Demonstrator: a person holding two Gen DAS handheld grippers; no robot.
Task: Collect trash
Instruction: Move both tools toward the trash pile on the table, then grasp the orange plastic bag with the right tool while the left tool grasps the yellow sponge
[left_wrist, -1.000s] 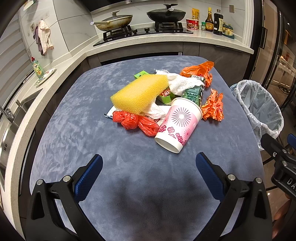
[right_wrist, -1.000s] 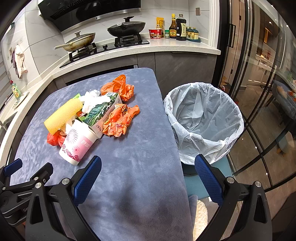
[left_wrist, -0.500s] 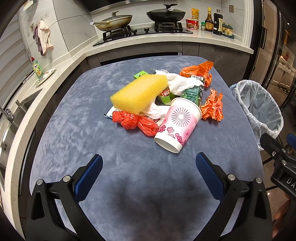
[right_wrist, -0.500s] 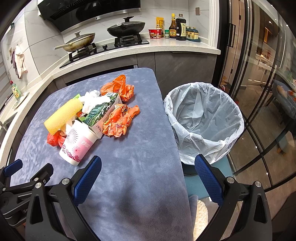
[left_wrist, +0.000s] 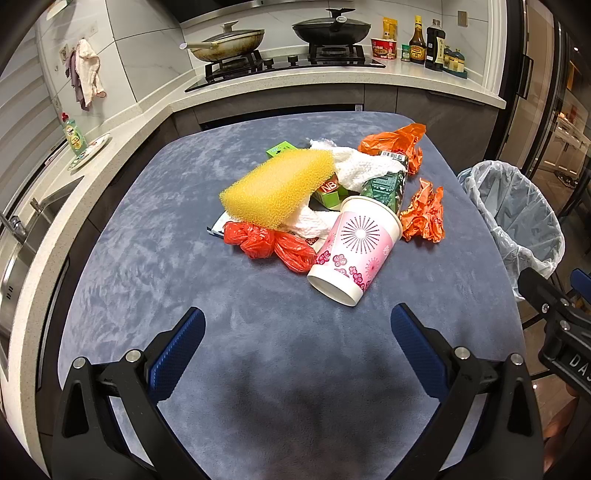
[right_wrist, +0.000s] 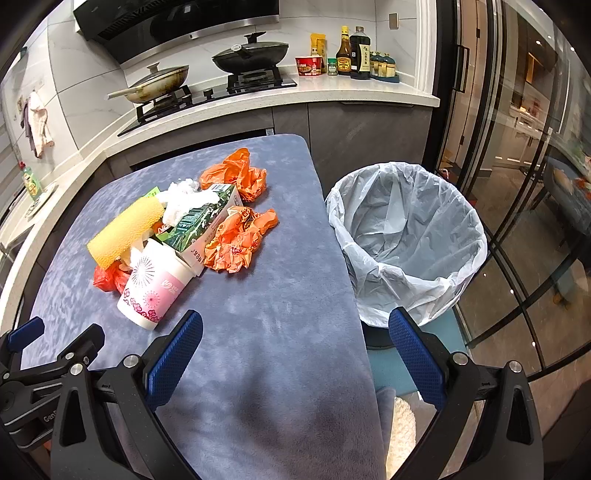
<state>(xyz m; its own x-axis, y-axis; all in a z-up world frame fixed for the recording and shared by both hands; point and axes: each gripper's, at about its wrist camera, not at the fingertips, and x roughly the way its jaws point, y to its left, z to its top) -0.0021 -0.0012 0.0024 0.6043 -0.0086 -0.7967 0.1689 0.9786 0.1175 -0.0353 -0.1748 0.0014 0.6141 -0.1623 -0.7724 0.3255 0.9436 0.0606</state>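
Blue-grey suede-like cloth covers the bench (left_wrist: 155, 266) in front of me. My left tool (left_wrist: 297, 328) hangs low in the left wrist view, its blue-padded fingers (left_wrist: 177, 350) spread wide with nothing between them, well short of the trash pile at the centre of the frame.

Reading that pile from left to right: a knotted red plastic bag (left_wrist: 271, 245) lies on the cloth, and above it a yellow sponge (left_wrist: 277, 188) rests tilted on white crumpled paper towels (left_wrist: 364, 168). A small green carton (left_wrist: 328, 192) peeks out beside the sponge. Next comes a pink paper cup (left_wrist: 354, 254) lying on its side, base toward me, its mouth against a dark green carton (left_wrist: 386, 184). Right of the cup sits a crumpled orange wrapper (left_wrist: 423, 216); a second orange plastic bag (left_wrist: 395, 142) lies farther back.

At the right edge of the frame, off the bench, stands a bin lined with a pale bag (left_wrist: 517, 218).

My right tool (right_wrist: 295, 332) is likewise released, fingers wide apart over the bench's right edge, the cup at lower left of its view and the bin at centre right.
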